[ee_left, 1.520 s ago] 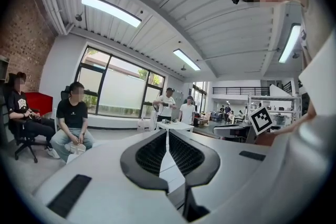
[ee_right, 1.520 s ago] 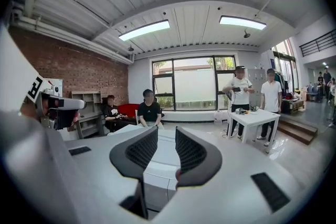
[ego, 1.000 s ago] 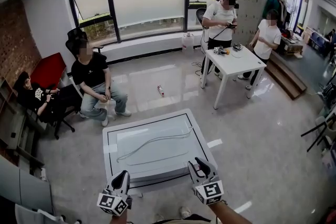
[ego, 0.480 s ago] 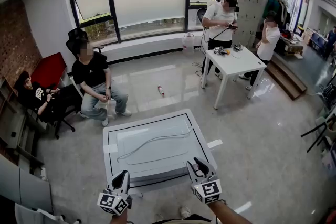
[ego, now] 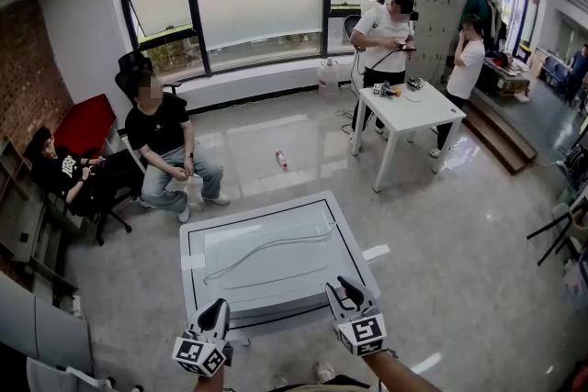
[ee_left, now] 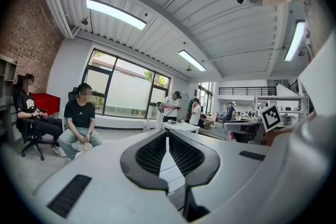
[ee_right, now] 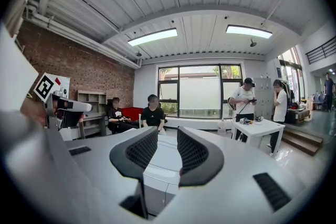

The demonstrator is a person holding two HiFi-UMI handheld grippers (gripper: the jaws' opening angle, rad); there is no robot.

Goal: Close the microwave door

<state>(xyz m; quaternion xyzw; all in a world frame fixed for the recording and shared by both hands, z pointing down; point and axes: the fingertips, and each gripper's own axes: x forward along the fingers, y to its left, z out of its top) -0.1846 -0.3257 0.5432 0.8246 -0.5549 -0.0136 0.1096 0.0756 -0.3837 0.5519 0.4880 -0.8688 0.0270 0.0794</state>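
A white flat-topped unit (ego: 197, 239) stands right in front of me, with a thin cable (ego: 266, 251) lying in a curve across its top. No microwave door shows in any view. My left gripper (ego: 213, 315) hovers at the unit's near left edge, its jaws closed tip to tip with nothing between them (ee_left: 167, 134). At the near right edge my right gripper (ego: 349, 291) is open and empty (ee_right: 167, 131). Between both pairs of jaws the unit's white top (ee_right: 164, 161) shows.
Two people sit at the left, one on a stool (ego: 167, 147) and one in a chair (ego: 64, 172). At the back right two more stand by a white table (ego: 432, 113). A small bottle (ego: 281, 159) lies on the floor beyond the unit.
Both grippers have barely moved; the right one has drifted slightly left. The standing person at the far right has stepped and turned beside the table.
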